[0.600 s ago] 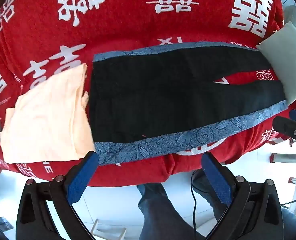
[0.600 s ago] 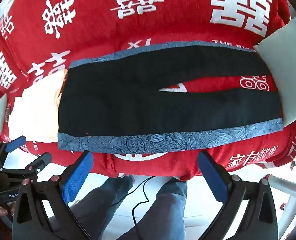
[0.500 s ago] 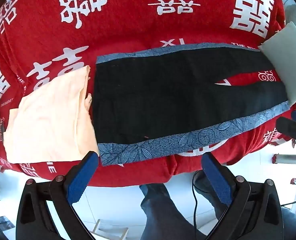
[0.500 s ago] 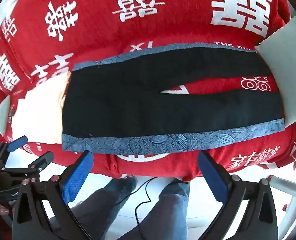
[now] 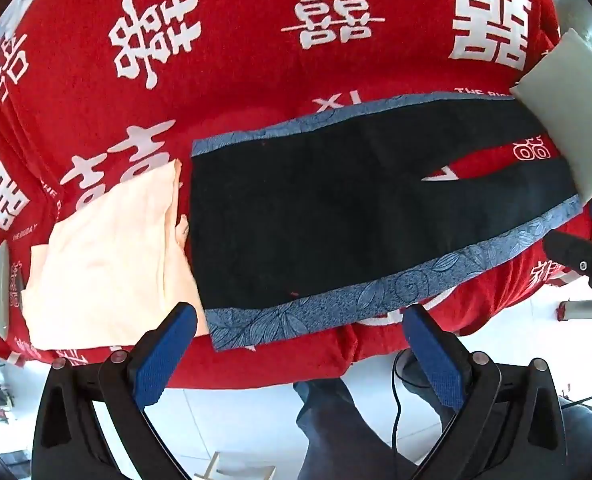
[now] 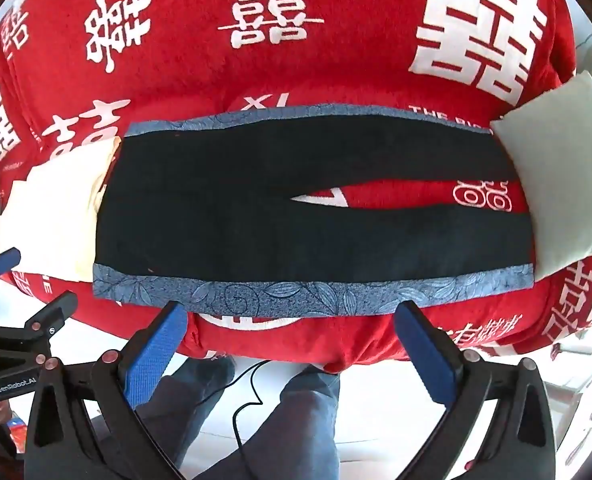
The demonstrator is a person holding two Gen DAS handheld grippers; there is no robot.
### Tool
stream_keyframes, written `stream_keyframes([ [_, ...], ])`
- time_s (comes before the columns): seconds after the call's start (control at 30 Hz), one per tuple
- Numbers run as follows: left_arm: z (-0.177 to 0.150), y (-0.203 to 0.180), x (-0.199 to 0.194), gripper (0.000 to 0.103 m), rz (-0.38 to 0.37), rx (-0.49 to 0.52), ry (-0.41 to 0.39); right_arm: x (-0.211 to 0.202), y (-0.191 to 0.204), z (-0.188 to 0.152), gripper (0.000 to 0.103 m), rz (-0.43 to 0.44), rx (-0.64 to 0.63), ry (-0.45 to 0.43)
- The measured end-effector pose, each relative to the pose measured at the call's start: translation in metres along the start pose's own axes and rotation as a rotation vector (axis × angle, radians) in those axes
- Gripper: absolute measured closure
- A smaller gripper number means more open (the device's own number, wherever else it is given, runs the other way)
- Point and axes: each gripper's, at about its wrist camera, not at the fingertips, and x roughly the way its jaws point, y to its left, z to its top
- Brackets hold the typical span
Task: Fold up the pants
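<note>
The left gripper (image 5: 296,332) hangs with its blue-padded jaws spread wide and nothing between them, pointing steeply down over the near edge of the table. The right gripper (image 6: 291,328) stands the same way, wide and empty; from its camera the left one shows at the far left, its black body printed "GenRobot.AI".

Just beyond both pairs of fingers lie the pants (image 6: 296,216), black with a blue leaf-patterned band along each outer seam. They are spread flat, waist to the left, with the two legs running right and a narrow wedge of cloth showing between them.

Under them is a red tablecloth (image 6: 316,68) printed with large white double-happiness characters, plus small lettering "XL" and "THE BIGDAY", partly hidden.

A folded cream garment (image 5: 107,256) lies touching the waist end. A pale green pillow (image 6: 564,168) covers the leg cuffs.

Below the table edge are a person's legs in jeans (image 6: 308,420) and a black cable.
</note>
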Motion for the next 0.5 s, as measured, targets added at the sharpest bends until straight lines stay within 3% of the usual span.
stream_keyframes([
  [0.5, 0.0059, -0.0039, -0.0101, 0.0, 0.035, 0.023, -0.056, -0.0027, 0.0042, 0.0036, 0.0, -0.016, -0.02, 0.002],
])
